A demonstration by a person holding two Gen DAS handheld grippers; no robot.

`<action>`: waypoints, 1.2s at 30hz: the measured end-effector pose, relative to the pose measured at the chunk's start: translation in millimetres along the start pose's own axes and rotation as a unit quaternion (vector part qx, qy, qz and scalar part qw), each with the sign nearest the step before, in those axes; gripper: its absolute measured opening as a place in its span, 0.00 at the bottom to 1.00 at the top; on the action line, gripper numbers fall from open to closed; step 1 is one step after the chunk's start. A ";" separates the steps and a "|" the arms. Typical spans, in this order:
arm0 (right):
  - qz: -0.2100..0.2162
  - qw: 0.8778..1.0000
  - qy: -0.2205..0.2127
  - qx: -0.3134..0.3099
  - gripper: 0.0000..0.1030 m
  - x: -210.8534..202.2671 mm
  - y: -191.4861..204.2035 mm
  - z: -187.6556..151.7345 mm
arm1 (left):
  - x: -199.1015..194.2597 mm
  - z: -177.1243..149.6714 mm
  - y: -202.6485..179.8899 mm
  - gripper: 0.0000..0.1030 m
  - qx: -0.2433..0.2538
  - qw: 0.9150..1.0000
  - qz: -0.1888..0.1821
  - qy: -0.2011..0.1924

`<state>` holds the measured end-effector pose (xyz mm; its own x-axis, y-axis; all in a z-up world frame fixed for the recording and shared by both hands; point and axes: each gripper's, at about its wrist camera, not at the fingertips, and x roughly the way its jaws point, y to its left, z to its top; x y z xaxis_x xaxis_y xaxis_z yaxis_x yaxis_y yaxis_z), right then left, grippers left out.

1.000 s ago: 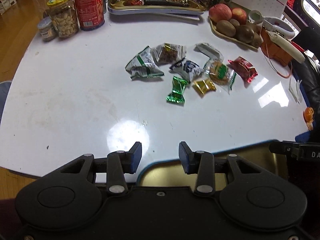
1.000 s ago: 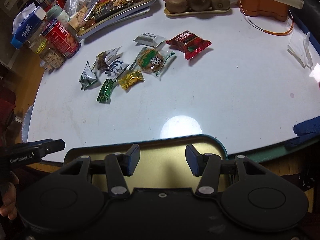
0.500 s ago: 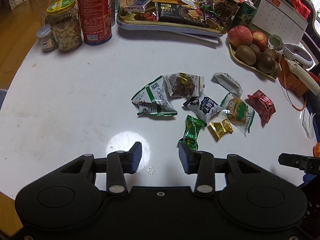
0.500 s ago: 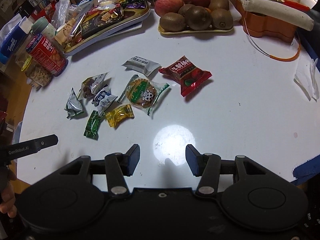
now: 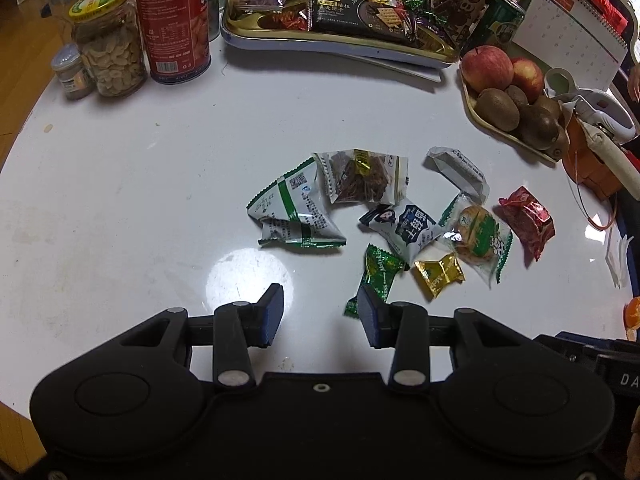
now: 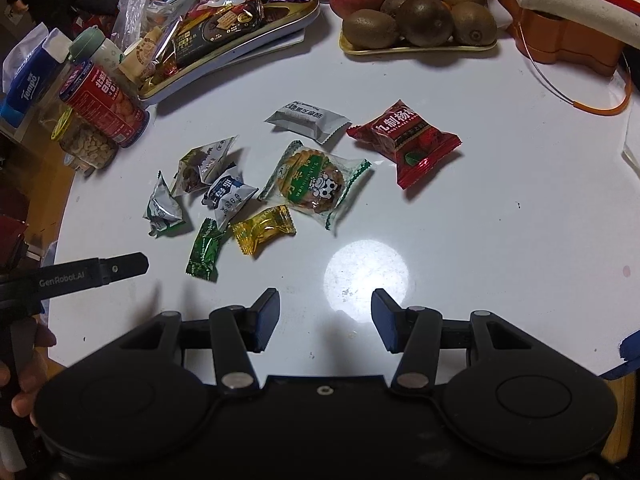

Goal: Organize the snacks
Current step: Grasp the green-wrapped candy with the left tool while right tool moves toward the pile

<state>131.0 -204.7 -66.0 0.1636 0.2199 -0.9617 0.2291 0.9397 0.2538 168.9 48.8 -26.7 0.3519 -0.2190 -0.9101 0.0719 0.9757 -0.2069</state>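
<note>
Several wrapped snacks lie loose in the middle of the white table (image 5: 120,184): a green-white packet (image 5: 296,216), a clear packet of brown snack (image 5: 362,178), a green candy (image 5: 378,276), a gold candy (image 5: 438,274), a round biscuit packet (image 6: 314,184) and a red packet (image 6: 404,140). My left gripper (image 5: 320,316) hovers open and empty, its right finger just short of the green candy. My right gripper (image 6: 326,320) is open and empty too, over bare table near a light reflection, with the gold candy (image 6: 264,230) ahead to its left.
At the back stands a gold-rimmed tray (image 5: 320,42) heaped with snacks. A red can (image 5: 174,20) and a nut jar (image 5: 110,48) are back left. A fruit tray (image 6: 420,50) and an orange holder (image 6: 560,40) are back right. A hand (image 6: 24,372) shows at the left edge.
Both grippers have moved forward and a little down over the table toward the loose snacks. The gold tray at the near table edge has dropped out of view. Jaws unchanged.
</note>
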 end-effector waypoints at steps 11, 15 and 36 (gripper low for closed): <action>0.015 1.000 0.004 0.014 0.52 2.6 -2.4 0.7 | 20.2 4.0 -14.2 0.48 0.027 0.999 -0.016 0.021; 0.017 1.000 0.003 0.021 0.53 6.5 -3.5 1.2 | 22.2 7.4 -19.0 0.51 0.035 0.999 -0.017 0.019; 0.028 1.000 -0.003 0.008 0.53 7.2 0.5 2.4 | 53.5 11.5 -57.8 0.55 0.101 0.993 0.029 0.044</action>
<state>134.6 -203.3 -72.6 0.1812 0.2699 -0.9457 0.2356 0.9217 0.3082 194.3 -19.2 -59.3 0.2783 -0.1543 -0.9480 0.2435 0.9661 -0.0858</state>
